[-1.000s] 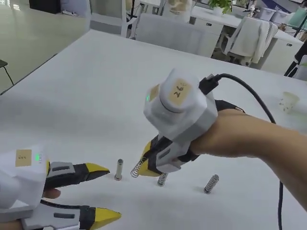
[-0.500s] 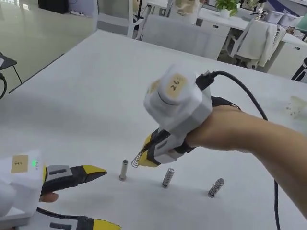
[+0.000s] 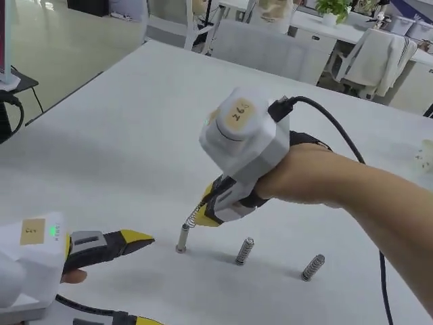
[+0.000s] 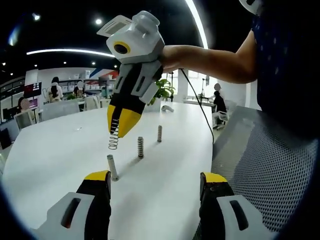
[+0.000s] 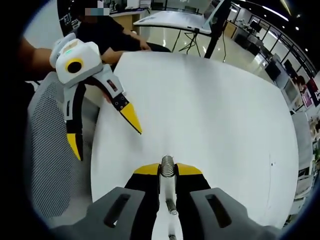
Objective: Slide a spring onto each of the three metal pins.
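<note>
**Right gripper** point(image 3: 204, 218): the yellow-tipped jaws are closed on a spring point(image 3: 192, 219), gripped near its upper end. In the right gripper view the coil sits pinched between the two jaw tips. The gripper points down and to the left, held in the person's right hand point(image 3: 304, 179). A black cable point(image 3: 338, 135) leaves the back of the gripper.

**Held spring and bare pin:** the spring hangs slanted below the jaw tips. Its free lower end is just above the top of the bare pin point(image 3: 183, 238), which stands upright on the white table point(image 3: 135, 122). In the left gripper view a small gap separates the spring's end from the pin's top, and the spring lies slightly off the pin's axis. No coil has passed over the pin.

**Other pins:** to the right of the bare pin, in a row with it, stand a second pin point(image 3: 245, 250) and a third pin point(image 3: 313, 267). Each already has a spring on it. The second stands near the right gripper's jaws and the third well apart from them.

**Left gripper** point(image 3: 154, 281): the jaws are spread wide with nothing between them. It is low at the near left of the table. The upper jaw tip points toward the bare pin from the left and lies near it without touching.
</note>
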`<act>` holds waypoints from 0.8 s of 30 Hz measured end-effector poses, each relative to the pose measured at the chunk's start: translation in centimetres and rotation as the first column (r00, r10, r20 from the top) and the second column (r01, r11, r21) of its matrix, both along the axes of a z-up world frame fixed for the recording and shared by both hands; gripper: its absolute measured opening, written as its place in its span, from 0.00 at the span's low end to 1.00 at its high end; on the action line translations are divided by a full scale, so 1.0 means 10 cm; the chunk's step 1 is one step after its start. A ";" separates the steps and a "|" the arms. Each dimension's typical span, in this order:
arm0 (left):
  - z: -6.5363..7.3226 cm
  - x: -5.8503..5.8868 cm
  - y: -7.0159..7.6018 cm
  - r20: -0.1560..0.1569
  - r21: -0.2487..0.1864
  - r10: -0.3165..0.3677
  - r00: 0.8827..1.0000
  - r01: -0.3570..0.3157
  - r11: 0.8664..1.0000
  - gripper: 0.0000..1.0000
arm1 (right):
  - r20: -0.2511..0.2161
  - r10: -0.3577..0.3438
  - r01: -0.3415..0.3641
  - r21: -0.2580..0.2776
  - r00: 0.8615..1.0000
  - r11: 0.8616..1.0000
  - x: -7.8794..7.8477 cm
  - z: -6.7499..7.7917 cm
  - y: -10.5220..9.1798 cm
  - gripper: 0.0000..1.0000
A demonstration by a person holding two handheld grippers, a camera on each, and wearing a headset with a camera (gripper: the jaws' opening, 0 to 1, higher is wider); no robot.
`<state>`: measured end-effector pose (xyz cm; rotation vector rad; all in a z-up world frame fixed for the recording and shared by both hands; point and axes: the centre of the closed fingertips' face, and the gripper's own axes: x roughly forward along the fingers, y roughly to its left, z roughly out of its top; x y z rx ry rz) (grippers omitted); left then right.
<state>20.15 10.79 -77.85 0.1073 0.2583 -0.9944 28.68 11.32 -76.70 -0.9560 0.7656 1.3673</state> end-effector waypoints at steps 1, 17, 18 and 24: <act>0.00 0.00 0.00 0.000 0.000 0.000 1.000 0.000 1.000 0.69 | -0.001 0.000 0.000 -0.002 1.000 1.000 0.00 -0.01 0.00 0.09; 0.02 -0.02 0.00 0.002 -0.007 0.005 1.000 -0.005 1.000 0.71 | -0.021 0.009 -0.010 -0.048 1.000 0.999 0.05 -0.15 0.04 0.09; 0.02 -0.02 0.01 0.003 -0.008 0.005 1.000 -0.005 1.000 0.71 | -0.025 0.009 -0.010 -0.054 1.000 0.998 0.05 -0.17 0.04 0.09; 0.02 -0.02 0.02 0.005 -0.009 0.007 1.000 -0.007 1.000 0.70 | -0.033 0.011 -0.013 -0.071 0.999 0.997 0.06 -0.23 0.05 0.09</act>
